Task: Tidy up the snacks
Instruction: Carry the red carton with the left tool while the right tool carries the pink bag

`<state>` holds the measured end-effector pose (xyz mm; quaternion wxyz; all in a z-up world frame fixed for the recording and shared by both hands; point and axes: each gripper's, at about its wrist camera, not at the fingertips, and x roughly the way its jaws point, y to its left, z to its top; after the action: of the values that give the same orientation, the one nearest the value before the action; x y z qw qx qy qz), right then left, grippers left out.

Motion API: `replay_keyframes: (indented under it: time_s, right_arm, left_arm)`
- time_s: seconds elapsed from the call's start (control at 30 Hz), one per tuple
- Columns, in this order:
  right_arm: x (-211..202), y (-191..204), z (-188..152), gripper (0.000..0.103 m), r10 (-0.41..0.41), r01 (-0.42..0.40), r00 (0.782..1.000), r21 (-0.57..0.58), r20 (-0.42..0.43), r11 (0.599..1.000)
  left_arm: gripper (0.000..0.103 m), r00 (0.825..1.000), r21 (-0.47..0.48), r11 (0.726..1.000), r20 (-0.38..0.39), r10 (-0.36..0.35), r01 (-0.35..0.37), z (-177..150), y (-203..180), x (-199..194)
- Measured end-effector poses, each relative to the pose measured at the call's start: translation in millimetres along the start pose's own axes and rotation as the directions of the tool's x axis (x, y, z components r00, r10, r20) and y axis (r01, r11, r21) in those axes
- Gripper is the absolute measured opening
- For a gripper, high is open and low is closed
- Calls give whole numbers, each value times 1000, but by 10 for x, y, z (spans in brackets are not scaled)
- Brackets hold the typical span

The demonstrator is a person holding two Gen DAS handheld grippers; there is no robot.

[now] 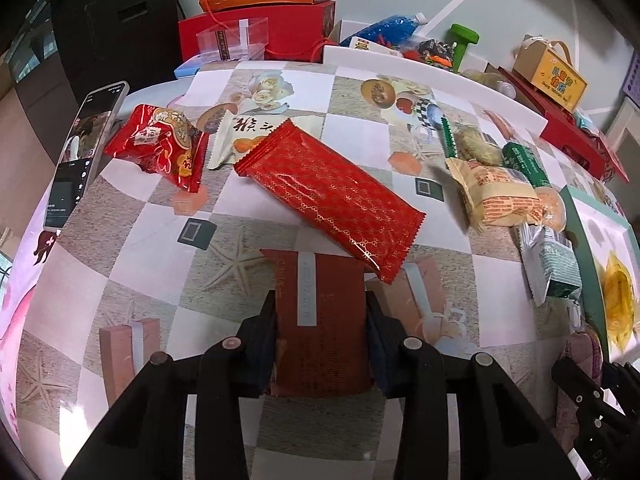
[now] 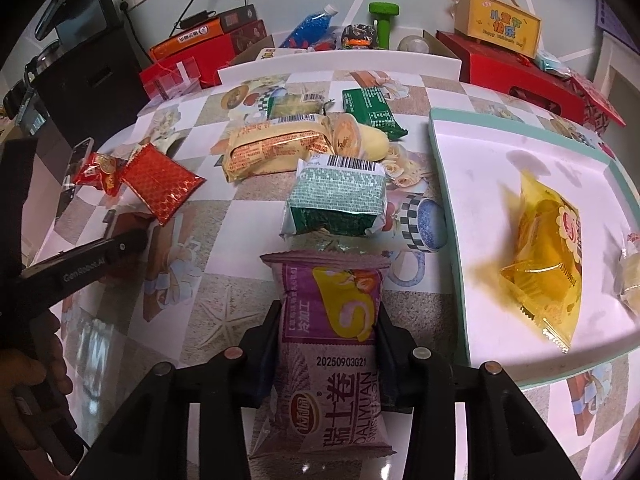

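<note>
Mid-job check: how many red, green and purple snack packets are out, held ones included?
Red: 3 - cartoon packet, patterned packet, dark red packet in left gripper
Green: 3 - windowed packet, dark green packet, silver-green packet
Purple: 1 - Swiss roll in right gripper
Total: 7

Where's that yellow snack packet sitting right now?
In the right wrist view, the yellow packet lies on the white tray with the teal rim, at the table's right side, right of the purple swiss roll pack held in the right jaws.
</note>
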<state>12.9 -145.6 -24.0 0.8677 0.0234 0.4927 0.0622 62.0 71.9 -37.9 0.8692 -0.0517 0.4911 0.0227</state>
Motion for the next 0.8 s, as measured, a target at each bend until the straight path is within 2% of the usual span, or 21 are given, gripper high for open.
replay_keyframes:
  time_s: [0.37, 0.8]
  right_arm:
    - [-192, -18, 68, 43, 25, -26, 997, 16, 77, 1000]
    - [-453, -195, 386, 43, 9, -21, 985, 69, 170, 997]
  left_arm:
    - [41, 999, -9, 999, 27, -33, 33, 22, -31, -105]
    - [41, 989, 5, 997, 123, -80, 80, 189, -192, -402]
